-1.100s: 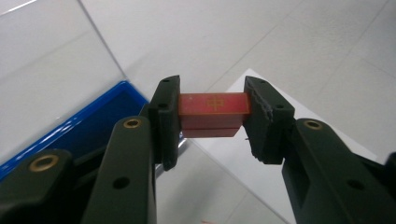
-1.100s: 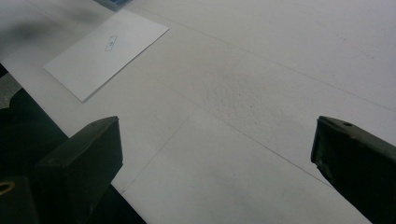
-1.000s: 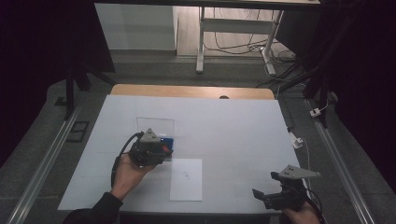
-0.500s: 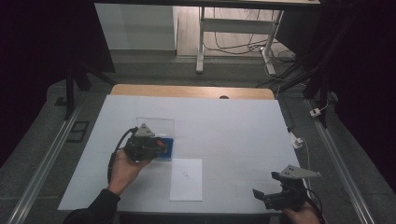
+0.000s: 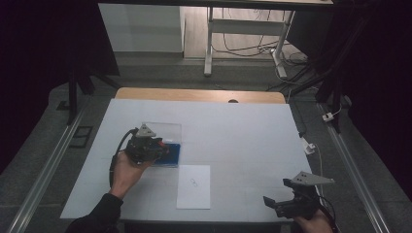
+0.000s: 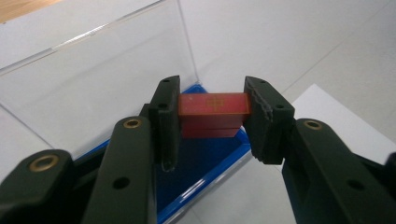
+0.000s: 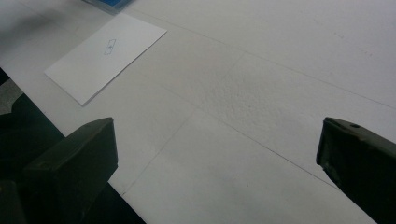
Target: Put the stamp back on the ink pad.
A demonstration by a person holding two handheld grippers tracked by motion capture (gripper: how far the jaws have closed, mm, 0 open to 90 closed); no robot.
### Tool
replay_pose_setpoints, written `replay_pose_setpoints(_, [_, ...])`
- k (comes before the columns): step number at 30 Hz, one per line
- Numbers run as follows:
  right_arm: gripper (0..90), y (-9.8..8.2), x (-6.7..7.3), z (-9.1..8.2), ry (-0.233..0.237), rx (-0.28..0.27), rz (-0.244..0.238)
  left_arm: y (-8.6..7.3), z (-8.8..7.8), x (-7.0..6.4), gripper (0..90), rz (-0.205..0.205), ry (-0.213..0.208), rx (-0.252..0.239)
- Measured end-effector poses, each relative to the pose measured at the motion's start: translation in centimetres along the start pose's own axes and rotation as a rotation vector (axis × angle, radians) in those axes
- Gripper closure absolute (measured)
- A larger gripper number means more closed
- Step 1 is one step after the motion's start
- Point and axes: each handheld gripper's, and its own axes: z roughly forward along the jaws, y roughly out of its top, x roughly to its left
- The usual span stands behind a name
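Observation:
A small red block [image 6: 205, 103] with a gold mark on its face is clamped between the jaws of my left gripper [image 6: 211, 117], which is shut on it. The block hangs just above a blue-lined case [image 6: 212, 161] whose clear lid [image 6: 93, 88] stands open behind it. From the high view the left gripper [image 5: 159, 148] is over the left part of that blue case [image 5: 172, 154]. My right gripper [image 5: 270, 204] rests near the table's front right edge. In the right gripper view the right gripper [image 7: 217, 144] is wide open over bare white mat.
A white card [image 5: 194, 187] with a small printed mark lies in front of the case, also seen as the card [image 7: 105, 53] at upper left. A white mat [image 5: 238, 136] covers the table; a wooden strip [image 5: 194, 94] shows at the back. Metal rails run along both sides.
My left hand has shifted a little to the left and away, staying over the blue case. The right gripper has not moved.

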Motion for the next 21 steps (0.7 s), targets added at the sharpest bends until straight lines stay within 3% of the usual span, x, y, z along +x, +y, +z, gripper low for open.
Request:
replay_pose_setpoints(9, [0.0,0.0,0.0,0.0,-0.006,0.01,0.001,-0.3,0.7,1.3,58.4,-0.031,0.029,0.005])
replay_pose_setpoints(21, [0.0,0.0,0.1,0.1,-0.005,0.013,-0.005,-0.8,1.8,2.0,58.4,-0.036,0.057,0.044])
